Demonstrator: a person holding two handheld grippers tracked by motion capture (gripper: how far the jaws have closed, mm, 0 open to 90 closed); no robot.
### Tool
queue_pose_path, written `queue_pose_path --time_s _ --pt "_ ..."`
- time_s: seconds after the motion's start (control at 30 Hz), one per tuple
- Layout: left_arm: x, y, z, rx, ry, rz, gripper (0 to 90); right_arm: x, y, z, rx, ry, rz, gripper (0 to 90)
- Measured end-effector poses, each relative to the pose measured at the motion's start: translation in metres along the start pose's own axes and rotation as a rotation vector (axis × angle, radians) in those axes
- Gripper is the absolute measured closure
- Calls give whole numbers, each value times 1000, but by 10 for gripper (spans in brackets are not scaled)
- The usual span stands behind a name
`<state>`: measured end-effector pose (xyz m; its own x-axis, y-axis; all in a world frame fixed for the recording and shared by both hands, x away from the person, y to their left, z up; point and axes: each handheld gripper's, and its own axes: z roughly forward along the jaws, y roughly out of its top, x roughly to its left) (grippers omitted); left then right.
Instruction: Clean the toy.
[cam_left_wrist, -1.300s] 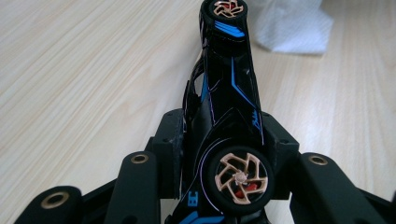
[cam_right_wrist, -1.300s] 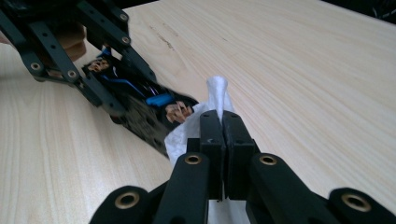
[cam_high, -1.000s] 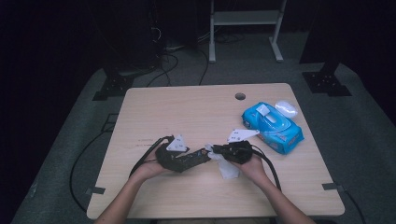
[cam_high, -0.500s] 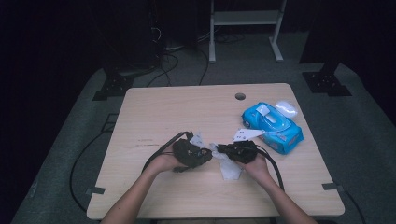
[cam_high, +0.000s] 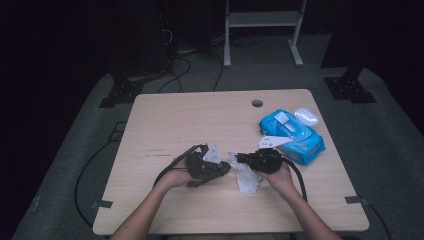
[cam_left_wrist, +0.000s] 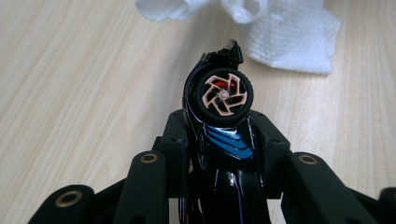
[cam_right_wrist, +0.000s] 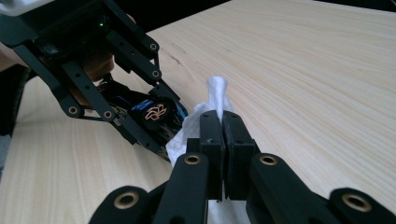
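Pale woodgrain table: left tongs clamp glossy toy car; right tongs pinch crinkled wipe.

The glossy black plastic toy car contrasts with the soft embossed paper wipe on the matt wood-grain table.

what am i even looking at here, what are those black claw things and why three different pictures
A person at a wooden table holds a hand-operated gripper in each hand. The high view looks down from above; the other two come from cameras riding on each gripper. The left gripper, whose jaws have just been closing, clamps a black toy car with a copper-spoked wheel. The right gripper is shut on a white wipe. A blue wipes pack lies by the table's right edge.
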<state>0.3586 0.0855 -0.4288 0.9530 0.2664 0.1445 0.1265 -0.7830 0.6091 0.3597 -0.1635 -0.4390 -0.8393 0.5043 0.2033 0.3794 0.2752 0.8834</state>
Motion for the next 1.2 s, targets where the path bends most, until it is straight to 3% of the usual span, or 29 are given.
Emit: queue_pose_path --time_s 0.17,0.23,0.33,0.37,0.4,0.5,0.57,0.6,0.7,0.8,0.87,0.93,0.97,1.03,1.07,1.13,1.2 --pt "0 0 4 70 -11 21 625 2 2 1 3 0 -12 874" --pt "3 2 4 81 -28 -2 623 1 -1 4 20 -6 -12 874" --pt "3 5 12 155 -49 9 564 0 -2 5 22 -11 -5 874" --pt "3 5 12 155 -49 9 542 0 -2 5 22 -11 -5 874" --pt "2 7 16 195 -24 27 528 -2 -3 5 20 -16 -1 874" --pt "3 10 16 187 -32 1 609 -3 -3 4 18 -19 8 874" --pt "3 10 16 188 -24 8 618 -3 -3 3 13 -14 11 874" --pt "1 12 13 170 1 26 623 -3 -2 2 9 -10 13 874" --pt "1 11 9 127 23 23 629 -3 0 0 2 -4 8 873" --pt "-2 8 2 21 80 -2 633 4 7 -6 -18 -14 -19 874" --pt "-4 7 -2 -62 82 -30 633 10 13 -9 -36 -2 -35 874" --pt "-8 6 -4 -114 86 -25 634 17 20 -12 -45 6 -60 874" --pt "-8 6 -4 -114 86 -25 634 19 22 -13 -48 18 -63 875" --pt "-13 5 -8 -174 72 -4 636 23 26 -13 -42 38 -75 874" --pt "-13 5 -8 -174 72 -4 637 23 26 -13 -42 38 -75 874" --pt "-19 4 -12 -217 56 18 639 29 32 -11 -43 82 -79 875" --pt "-21 3 -13 -226 59 30 640 31 35 -9 -36 98 -88 875"
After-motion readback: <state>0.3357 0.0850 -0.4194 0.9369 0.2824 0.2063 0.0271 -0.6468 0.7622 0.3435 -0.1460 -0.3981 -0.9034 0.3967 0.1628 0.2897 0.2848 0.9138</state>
